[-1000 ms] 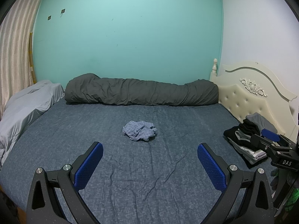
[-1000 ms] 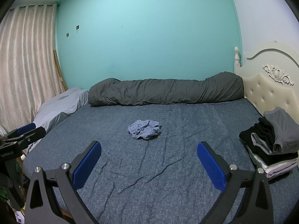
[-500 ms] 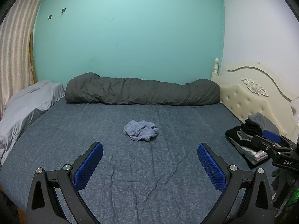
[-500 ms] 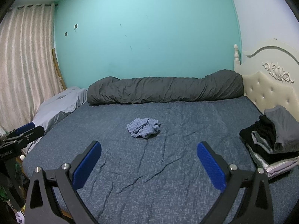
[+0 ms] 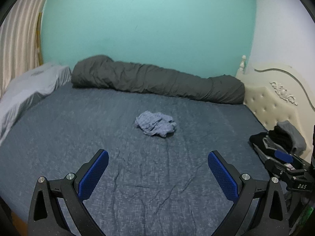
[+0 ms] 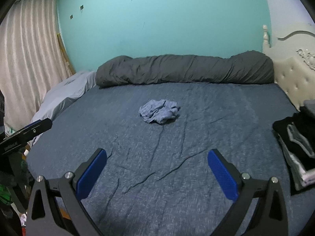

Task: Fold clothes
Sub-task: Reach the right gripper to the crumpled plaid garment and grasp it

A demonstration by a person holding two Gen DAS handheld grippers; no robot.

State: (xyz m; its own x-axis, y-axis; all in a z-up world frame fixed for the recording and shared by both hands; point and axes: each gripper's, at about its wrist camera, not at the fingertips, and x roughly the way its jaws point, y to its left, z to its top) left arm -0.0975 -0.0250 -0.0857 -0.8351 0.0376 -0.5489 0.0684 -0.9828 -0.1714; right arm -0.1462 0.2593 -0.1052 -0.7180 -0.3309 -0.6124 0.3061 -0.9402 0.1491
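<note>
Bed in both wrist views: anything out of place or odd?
One thing: a light blue garment lies crumpled in a heap mid-bed, unfolded, while the clothes stack by the headboard is already folded. The rolled grey duvet along the wall looks deliberate. Both grippers, left and right, are open and empty.

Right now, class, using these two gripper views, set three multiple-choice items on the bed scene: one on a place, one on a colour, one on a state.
1. Where does the crumpled garment lie?
A. mid-bed, on the blue sheet
B. on the folded stack
C. between a gripper's fingers

2. What colour is the rolled duvet along the wall?
A. white
B. dark grey
C. red

3. How do the left gripper and right gripper stand?
A. both shut
B. one shut on cloth
C. both open, holding nothing

Answers: 1 A, it sits alone at the sheet's centre, apart from the folded stack. 2 B, dark grey against the teal wall. 3 C, blue pads spread wide, only sheet between them.
</note>
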